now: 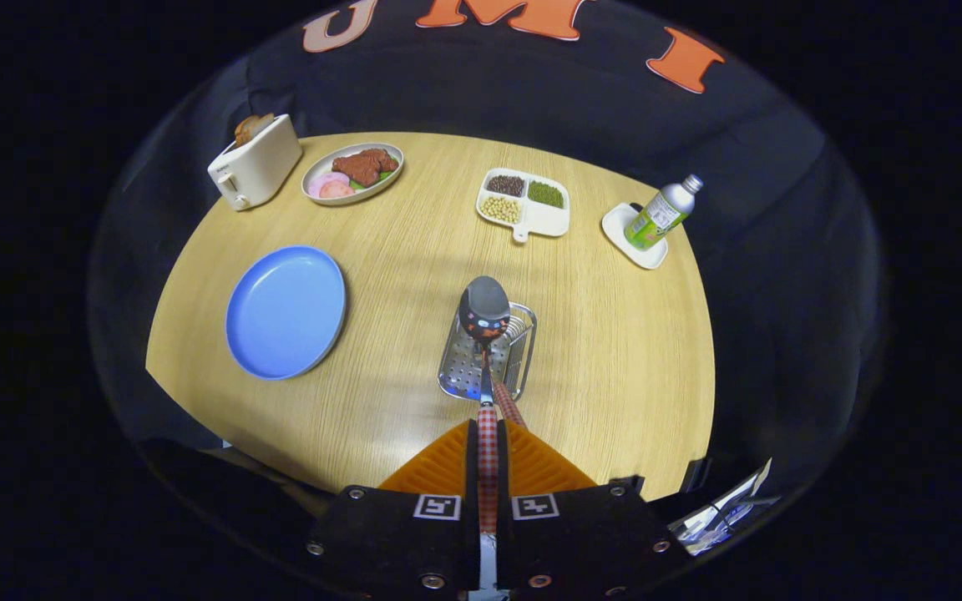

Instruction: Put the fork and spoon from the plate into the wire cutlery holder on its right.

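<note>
Gripper view: we have the gripper [488, 455] clamped tight on the spoon [485, 334] by its checkered handle, bowl hanging over the wire cutlery holder [523, 351] just ahead of the fingers. We see a second checkered handle [511, 406] already in the holder; blue plate [285, 310] sits bare to its left.

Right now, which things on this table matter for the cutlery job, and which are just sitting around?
Part of the job:
spoon, clamped between the gripper fingers, over the holder
wire cutlery holder, a second checked handle already in it
blue plate, now bare

Just lying about:
toaster
plate of meat
divided dish of beans
bottle on its white dish
</note>
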Demonstrator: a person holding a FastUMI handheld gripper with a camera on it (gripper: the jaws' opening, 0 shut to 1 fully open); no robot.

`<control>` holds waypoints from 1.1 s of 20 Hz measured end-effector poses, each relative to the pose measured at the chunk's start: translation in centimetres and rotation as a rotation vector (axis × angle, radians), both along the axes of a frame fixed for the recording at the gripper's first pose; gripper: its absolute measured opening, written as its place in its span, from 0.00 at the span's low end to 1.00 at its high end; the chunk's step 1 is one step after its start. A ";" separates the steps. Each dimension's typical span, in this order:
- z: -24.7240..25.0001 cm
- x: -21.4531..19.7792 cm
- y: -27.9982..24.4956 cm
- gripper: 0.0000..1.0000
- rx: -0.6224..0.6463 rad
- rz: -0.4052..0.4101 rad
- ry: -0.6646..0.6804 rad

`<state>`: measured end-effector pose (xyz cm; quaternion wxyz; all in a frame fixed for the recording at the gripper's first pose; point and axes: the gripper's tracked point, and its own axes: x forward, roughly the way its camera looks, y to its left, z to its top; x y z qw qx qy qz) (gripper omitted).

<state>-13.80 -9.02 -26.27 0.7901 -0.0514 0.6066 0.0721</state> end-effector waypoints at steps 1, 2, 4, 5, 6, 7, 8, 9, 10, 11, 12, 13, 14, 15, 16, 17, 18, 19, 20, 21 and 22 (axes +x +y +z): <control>-0.3 0.0 -0.3 0.08 0.000 0.001 0.024; -0.8 -0.2 -0.8 0.08 -0.010 -0.001 0.056; -1.1 -0.3 -1.2 0.08 -0.018 0.007 0.101; -1.2 -0.4 -1.2 0.08 -0.020 0.017 0.120; -1.2 -0.4 -1.3 0.08 -0.023 0.032 0.142; -1.3 -0.4 -1.3 0.08 -0.025 0.045 0.161; -1.4 -0.4 -1.2 0.08 -0.026 0.057 0.183; -1.6 -0.3 -1.0 0.08 -0.022 0.064 0.209; -1.9 -0.3 -0.9 0.08 -0.023 0.075 0.232; -2.0 -0.3 -0.7 0.08 -0.022 0.084 0.249; -2.2 -0.2 -0.7 0.08 -0.022 0.088 0.271; -2.3 -0.3 -0.7 0.08 -0.023 0.088 0.290; -2.4 -0.2 -0.6 0.08 -0.020 0.084 0.308; -2.4 -0.3 -0.4 0.08 -0.014 0.074 0.332; -2.3 -0.4 -0.1 0.08 0.001 0.060 0.362; -2.5 -0.4 0.1 0.09 0.016 0.046 0.388; -2.6 -0.4 0.4 0.09 0.028 0.031 0.413; -2.6 -0.1 0.6 0.09 0.040 0.011 0.420; -2.7 0.3 0.7 0.10 0.047 -0.009 0.424; -2.7 0.5 0.8 0.10 0.054 -0.031 0.431; -2.8 0.7 0.9 0.11 0.061 -0.047 0.438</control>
